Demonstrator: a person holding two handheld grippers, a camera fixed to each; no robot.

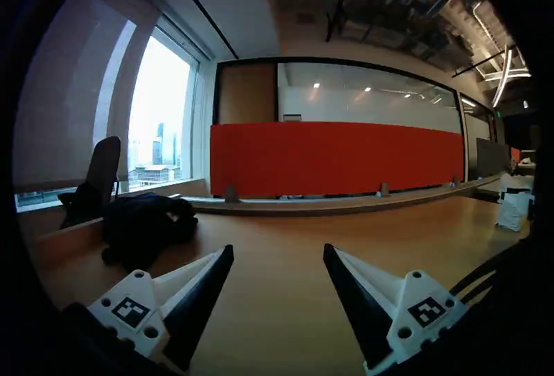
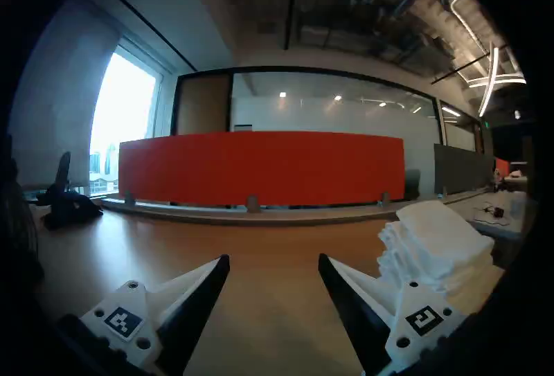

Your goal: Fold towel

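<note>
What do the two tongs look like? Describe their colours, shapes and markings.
Both the left tongs and the right tongs have two white, pointed wedge fingers with black inner faces. Each finger carries a square black-and-white marker. Black cables run beside the left tongs.

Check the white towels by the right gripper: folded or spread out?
Folded: the white towels lie stacked in neat layers on the wooden table.
</note>
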